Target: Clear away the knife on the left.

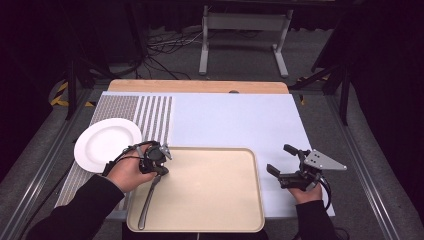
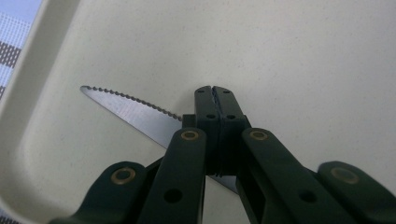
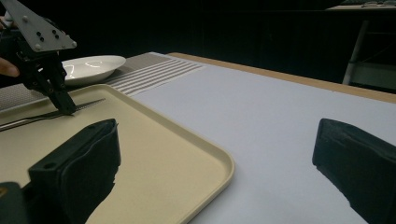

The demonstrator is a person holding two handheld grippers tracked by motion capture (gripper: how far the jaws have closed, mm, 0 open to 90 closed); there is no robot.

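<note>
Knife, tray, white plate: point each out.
knife (image 2: 128,111): left gripper view, on the serrated blade left of the shut jaws.
tray (image 1: 215,187): high view, on its bare beige floor.
white plate (image 1: 106,143): high view, on its centre.

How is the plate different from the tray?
The plate is round and white; the tray is rectangular and beige. The plate sits on the striped mat with nothing on it; the tray holds a knife. The tray looks bigger. Both lie flat on the table.
</note>
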